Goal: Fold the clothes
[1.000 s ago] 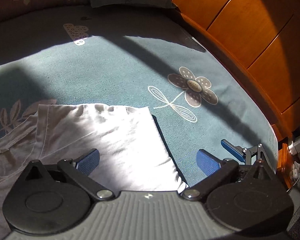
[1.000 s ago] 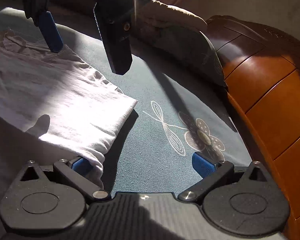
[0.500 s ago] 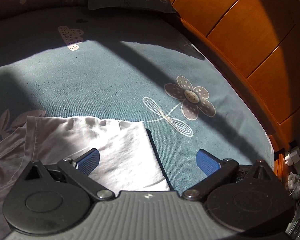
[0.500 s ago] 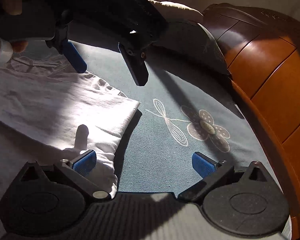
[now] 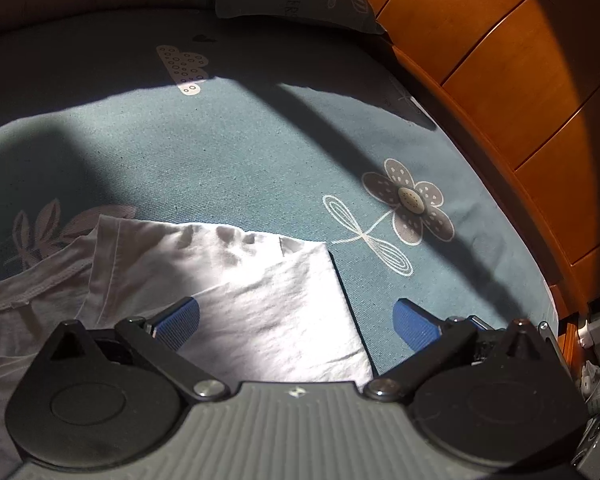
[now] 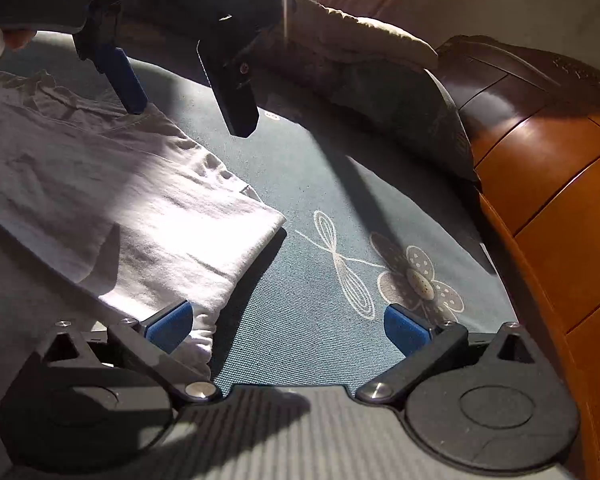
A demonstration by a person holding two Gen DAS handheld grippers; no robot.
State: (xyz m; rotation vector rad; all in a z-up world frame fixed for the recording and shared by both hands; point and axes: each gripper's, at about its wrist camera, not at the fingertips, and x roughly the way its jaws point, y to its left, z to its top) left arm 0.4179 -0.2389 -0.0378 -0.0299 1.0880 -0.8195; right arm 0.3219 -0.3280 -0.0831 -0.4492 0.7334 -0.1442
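Nearest the right wrist camera, the right gripper (image 6: 288,322) is spread wide and holds nothing; its left blue pad sits over the near corner of a white T-shirt (image 6: 140,216), its right pad over bare sheet. The T-shirt lies partly folded on a bed with a blue-grey sheet (image 6: 308,184), its straight folded edge facing a printed flower (image 6: 418,280) just beyond. In the left wrist view, the left gripper (image 5: 296,318) is also released and empty, straddling that same edge of the garment. Farther back in the right view, the left gripper hangs above the shirt's collar end, one blue pad close to the cloth; contact cannot be told. Beyond lie pillows (image 6: 380,64) and an orange wooden headboard (image 6: 548,184).
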